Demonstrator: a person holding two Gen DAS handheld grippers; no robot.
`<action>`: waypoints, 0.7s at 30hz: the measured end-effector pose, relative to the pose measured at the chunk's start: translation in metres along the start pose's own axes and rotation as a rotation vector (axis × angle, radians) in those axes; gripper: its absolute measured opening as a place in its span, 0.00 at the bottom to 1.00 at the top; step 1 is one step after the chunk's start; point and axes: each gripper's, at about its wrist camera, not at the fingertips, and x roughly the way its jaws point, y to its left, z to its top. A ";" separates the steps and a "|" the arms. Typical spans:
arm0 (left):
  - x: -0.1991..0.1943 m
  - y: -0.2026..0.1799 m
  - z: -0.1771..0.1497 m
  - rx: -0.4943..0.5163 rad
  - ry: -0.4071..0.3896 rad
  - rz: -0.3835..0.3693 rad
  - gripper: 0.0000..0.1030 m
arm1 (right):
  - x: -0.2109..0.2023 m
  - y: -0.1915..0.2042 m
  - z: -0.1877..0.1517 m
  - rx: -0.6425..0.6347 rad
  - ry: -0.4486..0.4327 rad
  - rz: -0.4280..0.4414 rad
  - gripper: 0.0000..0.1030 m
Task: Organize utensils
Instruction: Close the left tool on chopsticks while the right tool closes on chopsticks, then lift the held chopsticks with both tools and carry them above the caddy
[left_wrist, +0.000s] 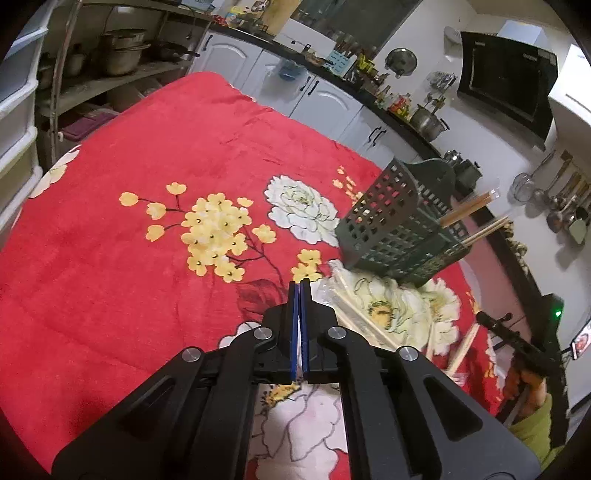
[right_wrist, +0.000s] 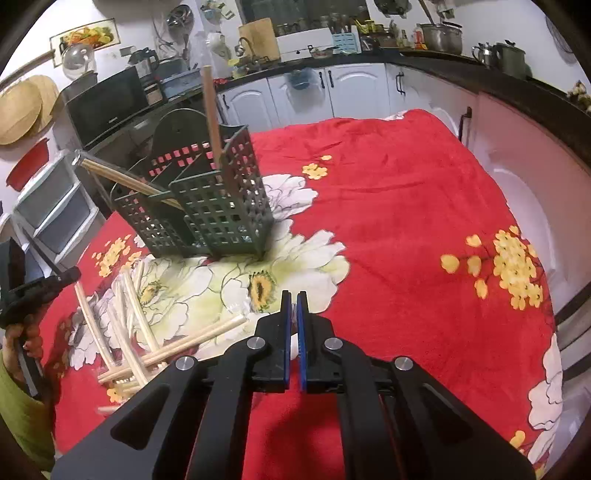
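Two claws, both empty: left claw (left_wrist: 300, 285) with its blue-padded fingers pressed together, right claw (right_wrist: 293, 295) with only a narrow gap between its fingers, each held above the red floral cloth (left_wrist: 155, 155) covering the tabletop. Loose chopsticks (right_wrist: 136, 332), several in clear wrappers, lie in a crossed heap on the cloth just left of the right claw. Beyond them stands the dark green lattice utensil holder (right_wrist: 207, 199), with chopsticks already standing in its compartments.
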 end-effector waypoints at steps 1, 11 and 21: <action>-0.003 -0.002 0.001 0.003 -0.005 -0.006 0.00 | -0.002 -0.001 0.000 0.002 -0.005 -0.001 0.03; -0.037 -0.040 0.017 0.071 -0.082 -0.076 0.00 | -0.052 0.009 0.021 -0.033 -0.144 0.016 0.03; -0.056 -0.109 0.035 0.209 -0.134 -0.179 0.00 | -0.105 0.048 0.048 -0.129 -0.282 0.072 0.03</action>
